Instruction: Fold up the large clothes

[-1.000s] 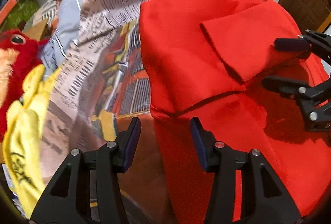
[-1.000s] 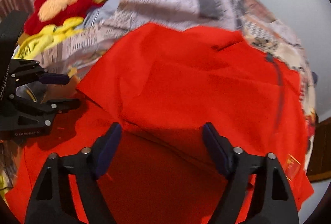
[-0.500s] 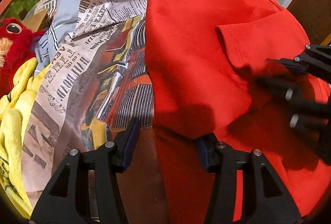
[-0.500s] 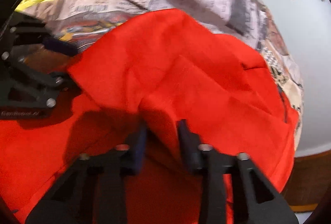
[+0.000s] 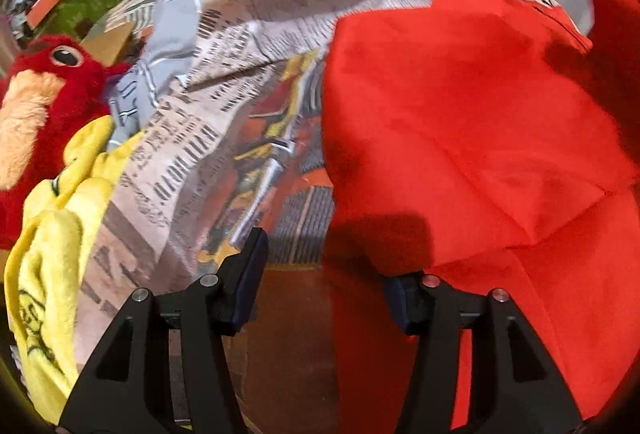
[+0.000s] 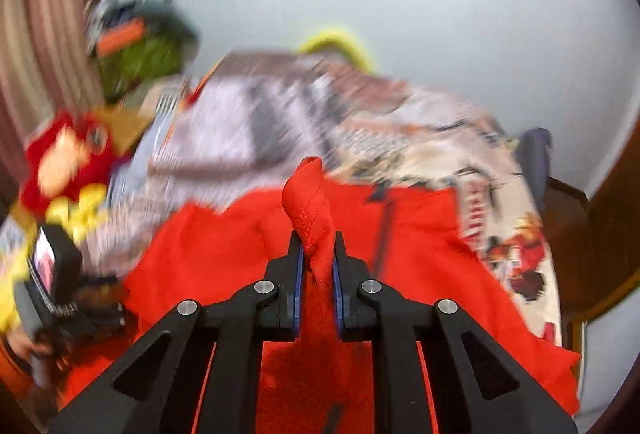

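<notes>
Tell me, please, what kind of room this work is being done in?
Probably a bedroom. The red garment lies on a newspaper-print bedsheet spread like bedding, plush toys such as the red stuffed bird sit beside it, and a striped curtain hangs by the plain wall.

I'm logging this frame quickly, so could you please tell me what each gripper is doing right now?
Left gripper: open, holding nothing; its right finger is under the red fabric garment.
Right gripper: shut on a bunched fold of the garment.
</notes>
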The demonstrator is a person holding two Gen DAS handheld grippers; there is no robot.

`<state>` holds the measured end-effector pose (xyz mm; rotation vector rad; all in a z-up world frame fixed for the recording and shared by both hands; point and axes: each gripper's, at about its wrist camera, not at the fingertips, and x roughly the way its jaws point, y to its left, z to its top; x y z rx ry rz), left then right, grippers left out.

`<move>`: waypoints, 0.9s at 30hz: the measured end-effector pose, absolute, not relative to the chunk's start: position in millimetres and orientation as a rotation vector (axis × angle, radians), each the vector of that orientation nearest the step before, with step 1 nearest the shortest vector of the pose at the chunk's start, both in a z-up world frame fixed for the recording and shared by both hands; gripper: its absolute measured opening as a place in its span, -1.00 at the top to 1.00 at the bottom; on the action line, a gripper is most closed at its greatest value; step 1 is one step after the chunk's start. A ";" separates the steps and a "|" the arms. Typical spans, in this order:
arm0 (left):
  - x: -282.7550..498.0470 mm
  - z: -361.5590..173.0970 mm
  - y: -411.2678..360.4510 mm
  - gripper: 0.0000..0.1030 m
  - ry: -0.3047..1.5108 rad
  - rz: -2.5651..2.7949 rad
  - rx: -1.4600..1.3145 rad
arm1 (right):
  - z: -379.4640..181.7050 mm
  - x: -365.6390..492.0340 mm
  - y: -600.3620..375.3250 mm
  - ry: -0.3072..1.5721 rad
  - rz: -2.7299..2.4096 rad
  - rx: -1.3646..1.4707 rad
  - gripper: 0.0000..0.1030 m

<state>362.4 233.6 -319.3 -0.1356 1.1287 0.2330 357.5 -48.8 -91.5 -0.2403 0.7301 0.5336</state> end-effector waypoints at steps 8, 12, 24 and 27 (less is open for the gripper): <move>363.4 -301.8 235.4 -0.04 1.069 0.334 -0.108 | -69.0 366.1 -124.9 0.700 0.415 -0.030 0.83; 357.3 -296.4 247.7 -0.12 1.046 0.377 -0.168 | -95.7 368.1 -154.4 0.767 0.364 0.005 0.83; 349.3 -307.5 245.7 -0.26 1.083 0.390 -0.154 | -180.1 359.4 -214.0 1.040 0.314 0.079 0.83; 349.5 -311.9 248.3 -0.27 1.119 0.369 -0.180 | -197.2 356.5 -220.7 1.119 0.319 0.071 0.82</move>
